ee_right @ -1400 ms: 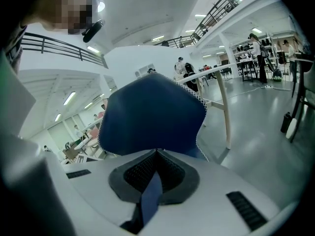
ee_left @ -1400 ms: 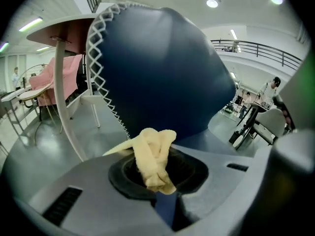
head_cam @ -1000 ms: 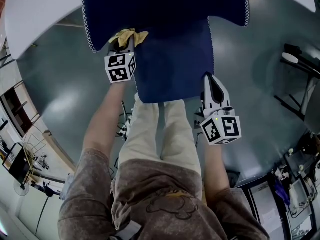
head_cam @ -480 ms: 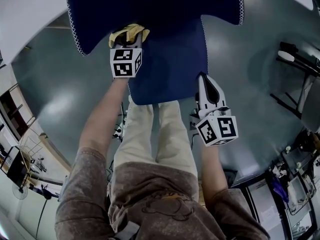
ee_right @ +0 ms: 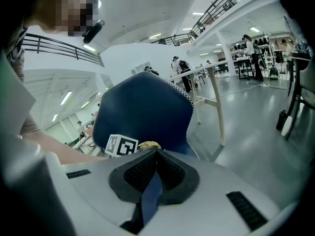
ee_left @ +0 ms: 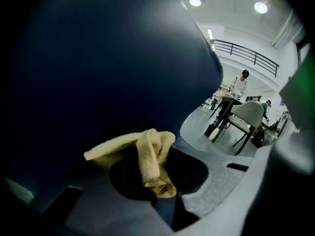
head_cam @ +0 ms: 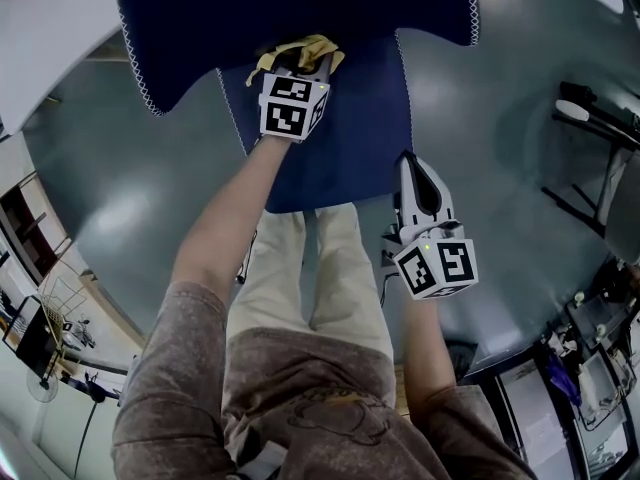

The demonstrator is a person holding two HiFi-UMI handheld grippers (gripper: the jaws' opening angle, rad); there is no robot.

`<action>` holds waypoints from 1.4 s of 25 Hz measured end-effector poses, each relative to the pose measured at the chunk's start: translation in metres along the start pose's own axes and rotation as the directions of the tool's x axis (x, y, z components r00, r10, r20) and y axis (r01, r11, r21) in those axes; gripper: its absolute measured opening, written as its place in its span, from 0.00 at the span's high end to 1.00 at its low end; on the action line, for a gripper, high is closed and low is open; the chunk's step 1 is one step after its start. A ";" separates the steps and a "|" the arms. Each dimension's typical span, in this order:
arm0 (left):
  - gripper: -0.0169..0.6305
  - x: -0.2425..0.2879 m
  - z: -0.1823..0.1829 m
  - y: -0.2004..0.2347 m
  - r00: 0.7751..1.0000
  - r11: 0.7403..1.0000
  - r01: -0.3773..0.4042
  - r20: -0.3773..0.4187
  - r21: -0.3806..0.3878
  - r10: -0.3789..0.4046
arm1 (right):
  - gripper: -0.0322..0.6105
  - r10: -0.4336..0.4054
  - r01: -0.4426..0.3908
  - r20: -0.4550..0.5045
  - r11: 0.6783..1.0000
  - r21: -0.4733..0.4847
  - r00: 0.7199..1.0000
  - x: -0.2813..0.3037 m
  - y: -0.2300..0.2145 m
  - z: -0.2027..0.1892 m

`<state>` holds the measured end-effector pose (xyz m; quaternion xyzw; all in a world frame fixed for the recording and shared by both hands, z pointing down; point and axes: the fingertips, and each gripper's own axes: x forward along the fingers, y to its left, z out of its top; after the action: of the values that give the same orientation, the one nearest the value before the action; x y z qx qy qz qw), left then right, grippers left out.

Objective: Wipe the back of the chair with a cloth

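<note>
Head view looks down — all share chair [head_cam: 350,138].

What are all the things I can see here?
chair: one, dark blue with white stitching, right in front of the person.
cloth: one, yellow, against the chair's back.
table: one, white, beyond the chair.
floor: grey, glossy, all round.
far chair: one, pale, far across the hall.
trousers: light beige, on the person's legs below the chair.
left hand-held gripper: white with a marker cube, shut on the cloth at the chair's back.
right hand-held gripper: white with a marker cube, jaws together, at the chair's side edge.
</note>
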<state>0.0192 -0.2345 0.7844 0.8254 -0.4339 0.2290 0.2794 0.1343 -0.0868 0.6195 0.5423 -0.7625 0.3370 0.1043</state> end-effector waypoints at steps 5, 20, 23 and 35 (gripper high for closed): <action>0.87 0.029 0.009 -0.035 0.997 0.996 0.073 -0.010 0.051 -0.073 | 0.91 -0.003 0.003 -0.012 1.000 -0.006 1.000 -0.009 -0.003 0.000; 0.87 0.050 0.044 -0.114 0.967 0.958 0.254 -0.027 0.136 -0.253 | 0.91 -0.015 0.015 -0.001 1.000 0.014 1.000 -0.020 -0.014 -0.012; 0.87 0.031 0.048 -0.111 0.966 0.960 0.260 -0.013 0.109 -0.260 | 0.91 -0.013 0.013 -0.004 1.000 0.004 1.000 -0.022 -0.012 -0.009; 0.87 -0.110 0.091 -0.094 0.977 0.978 0.204 0.057 0.048 -0.207 | 0.91 0.018 -0.016 0.036 0.999 -0.048 0.999 -0.063 0.023 0.057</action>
<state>0.0535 -0.1857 0.6242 0.8783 -0.3497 0.1821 0.2705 0.1498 -0.0707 0.5344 0.5393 -0.7766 0.3097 0.1003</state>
